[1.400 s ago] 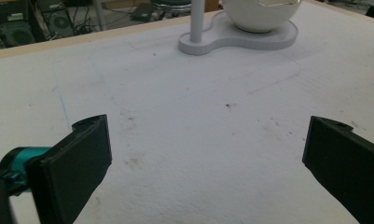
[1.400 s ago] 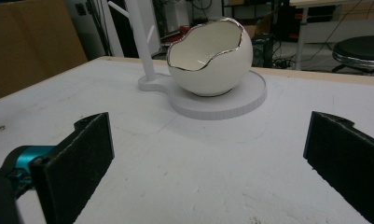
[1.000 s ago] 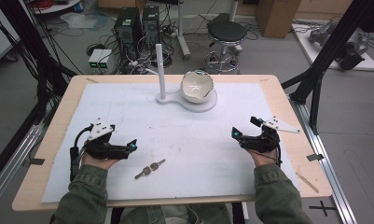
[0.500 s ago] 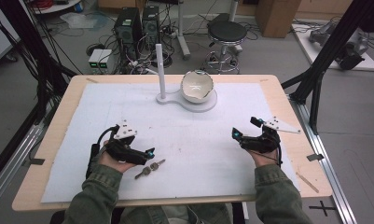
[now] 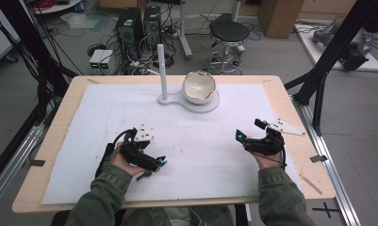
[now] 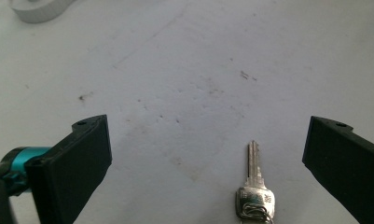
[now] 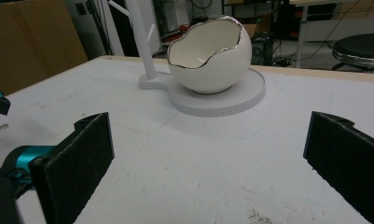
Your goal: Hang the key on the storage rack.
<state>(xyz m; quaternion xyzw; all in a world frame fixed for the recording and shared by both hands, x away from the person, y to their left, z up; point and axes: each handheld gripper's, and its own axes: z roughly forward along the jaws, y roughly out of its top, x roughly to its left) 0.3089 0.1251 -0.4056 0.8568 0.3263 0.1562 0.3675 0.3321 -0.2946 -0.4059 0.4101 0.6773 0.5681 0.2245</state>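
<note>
- 2 hand-held grippers are working over the bench [image 5: 73, 101]: the left hand-held gripper [image 5: 159, 162] is now sitting much nearer the middle of the white mat than it was a second ago, having slid in from the left side and down over the spot where the keys were lying in the open.
- 1 key [image 6: 254, 173] is now showing between the left gripper's jaws in the left gripper view, lying flat on the mat with its blade pointing away and its ring at the bottom edge; in the high view the rest of the bunch [image 5: 144, 174] is peeking out just under that hand.
- Jaws of the left gripper are standing wide apart and holding nothing; the key is lying closer to one jaw than the other, so I judge that the approach is nearly done and closing is the step coming next, perhaps after a small centring shift.
- Meanwhile the right hand-held gripper [image 5: 239, 136] is resting in the same place on the right of the mat, jaws wide apart and empty.
- Counting the rest: 1 egg-shaped bowl [image 5: 199, 87] is sitting on 1 white stand [image 5: 179, 101], which is carrying 1 upright post [image 5: 161, 66], well apart from both grippers; 1 black stool [image 5: 229, 32] is standing beyond the bench.
</note>
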